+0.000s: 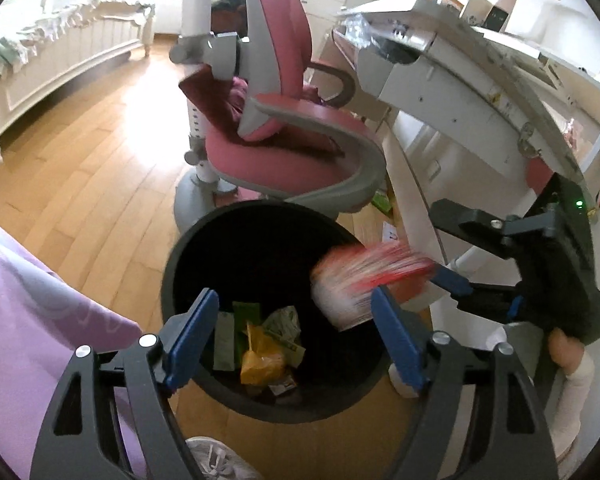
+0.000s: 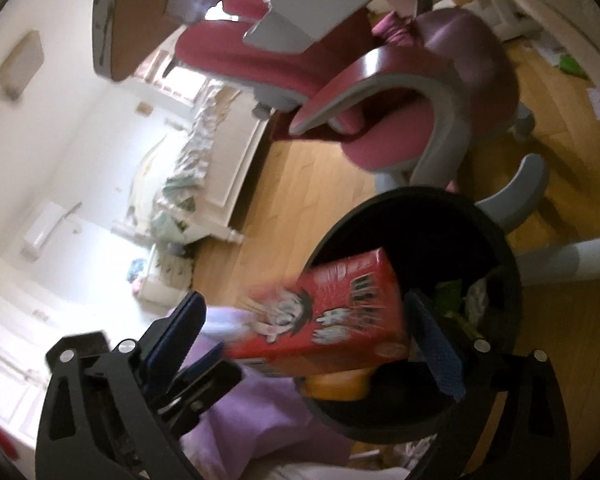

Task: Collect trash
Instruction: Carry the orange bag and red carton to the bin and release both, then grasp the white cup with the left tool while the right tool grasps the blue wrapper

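Drop step in hand — red carton (image 2: pixel 340 316) is over the black bin (image 1: pixel 188 248), motion-blurred in both views, so I judge it is already leaving the grip.

Right tool (image 2: pixel 320 328): jaws spread wide, carton sits between the pads but neither pad appears to press on it — reads as released, not held. An orange object (image 2: pixel 336 386) shows just under the carton; cannot tell what it is or whether it is part of it.

Left tool (image 1: pixel 296 332): jaws wide apart, nothing between them, hovering over the bin mouth. Bin already holds a yellow wrapper (image 1: pixel 260 360), a green packet (image 1: pixel 246 314) and crumpled paper (image 1: pixel 286 322).

To do this well:
- keep both tools still above the rim until the carton clears the pads — no sideways drag.
- carton lies near the rim on the side toward the white surface leg (image 1: pixel 412 200); it could tip over the edge, so nudge inward if it hangs.
- left tool is well placed to tap it down.

Writing: carton front has a cartoon face and bold white characters on red — too blurred to read, no brand legible. Nothing readable on the bin's contents either.

Pink chair (image 1: pixel 300 132) stands just behind the bin, clear of the drop.
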A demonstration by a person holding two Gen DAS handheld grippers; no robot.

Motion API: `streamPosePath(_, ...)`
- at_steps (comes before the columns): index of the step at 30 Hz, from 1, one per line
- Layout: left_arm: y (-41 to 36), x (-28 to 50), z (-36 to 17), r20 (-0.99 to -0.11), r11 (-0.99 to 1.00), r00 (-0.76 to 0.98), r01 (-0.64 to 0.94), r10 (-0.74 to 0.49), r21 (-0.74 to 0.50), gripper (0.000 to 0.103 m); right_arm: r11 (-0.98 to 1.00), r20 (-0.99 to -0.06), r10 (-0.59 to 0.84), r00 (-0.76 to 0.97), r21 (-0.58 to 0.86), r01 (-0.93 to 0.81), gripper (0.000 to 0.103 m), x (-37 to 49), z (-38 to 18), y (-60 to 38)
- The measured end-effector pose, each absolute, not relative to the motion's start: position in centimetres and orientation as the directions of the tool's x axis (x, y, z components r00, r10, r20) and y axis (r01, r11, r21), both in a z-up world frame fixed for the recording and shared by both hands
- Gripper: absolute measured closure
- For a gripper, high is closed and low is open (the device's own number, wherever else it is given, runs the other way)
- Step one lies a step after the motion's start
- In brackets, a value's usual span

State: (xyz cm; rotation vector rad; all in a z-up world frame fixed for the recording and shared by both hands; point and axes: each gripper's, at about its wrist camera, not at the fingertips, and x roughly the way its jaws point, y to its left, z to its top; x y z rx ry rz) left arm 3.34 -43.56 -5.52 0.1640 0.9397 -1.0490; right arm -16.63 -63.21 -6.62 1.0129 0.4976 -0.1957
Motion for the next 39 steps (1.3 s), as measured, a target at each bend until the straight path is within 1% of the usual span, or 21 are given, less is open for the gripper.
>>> streamPosePath(3,-42.0,3.1,-4.1,-0.711,0.529,0.177,0.791,-0.680,-0.309,0.024,0.541,-0.503,0.012,0.864,0.730,0.417,0.005,-16.9,-6.0,-62.9)
streamPosePath(4,-41.5,3.0,-3.7,-0.704,0.529,0.181,0.788,-0.687,-0.313,0.023,0.543,-0.500,0.014,0.866,0.731,0.413,0.005,-17.0,-5.9,-62.8)
streamPosePath(10,-35.6,2.5,-1.3,-0.641,0.564,0.255,0.754,-0.724,-0.337,0.021,0.582,-0.478,0.085,0.874,0.736,0.346,0.005,-15.8,-4.7,-60.3)
streamPosePath(11,-34.8,2.6,-1.0,-0.634,0.572,0.267,0.746,-0.725,-0.340,0.018,0.594,-0.479,0.096,0.872,0.731,0.336,0.005,-15.4,-4.4,-59.7)
streamPosePath(18,-23.1,3.6,0.4,-0.579,0.702,0.451,0.631,-0.679,-0.332,0.018,0.721,-0.497,0.215,0.841,0.661,0.206,0.006,-11.7,-1.7,-51.9)
streamPosePath(20,-18.4,4.3,0.6,-0.562,0.749,0.516,0.569,-0.646,-0.339,0.018,0.763,-0.506,0.251,0.825,0.628,0.153,0.006,-10.6,-0.9,-49.3)
streamPosePath(23,-11.6,5.6,0.1,-0.573,0.828,0.600,0.446,-0.558,-0.340,0.018,0.835,-0.529,0.331,0.781,0.549,0.018,0.006,-8.2,0.9,-42.9)
streamPosePath(25,-7.2,6.3,-0.6,-0.595,0.887,0.658,0.344,-0.461,-0.308,0.018,0.859,-0.548,0.380,0.745,0.508,-0.064,0.006,-6.9,1.5,-39.2)
streamPosePath(28,-2.2,7.3,-1.7,-0.645,0.945,0.691,0.212,-0.325,-0.249,0.018,0.872,-0.589,0.450,0.671,0.452,-0.188,0.006,-4.9,2.0,-32.6)
streamPosePath(31,1.4,8.6,-2.5,-0.674,0.967,0.696,0.138,-0.249,-0.215,0.019,0.873,-0.635,0.486,0.600,0.383,-0.302,0.006,-2.4,1.8,-25.9)
streamPosePath(32,2.1,9.0,-2.8,-0.686,0.971,0.689,0.126,-0.234,-0.205,0.023,0.875,-0.650,0.484,0.586,0.352,-0.331,0.006,-1.6,1.6,-24.0)
streamPosePath(33,2.6,9.6,-3.1,-0.698,0.972,0.678,0.121,-0.229,-0.201,0.033,0.875,-0.663,0.482,0.573,0.331,-0.354,0.006,-0.9,1.3,-22.4)
streamPosePath(35,3.4,10.8,-4.0,-0.728,0.973,0.648,0.112,-0.224,-0.200,0.040,0.876,-0.709,0.468,0.528,0.290,-0.386,0.006,1.2,0.2,-18.9)
streamPosePath(38,4.2,12.3,-4.8,-0.754,0.977,0.623,0.101,-0.211,-0.190,0.048,0.884,-0.745,0.433,0.507,0.243,-0.399,0.006,3.6,-0.9,-16.0)
streamPosePath(39,4.6,12.4,-5.0,-0.755,0.973,0.617,0.100,-0.223,-0.206,0.056,0.891,-0.756,0.406,0.513,0.203,-0.406,0.006,4.4,-1.3,-14.8)
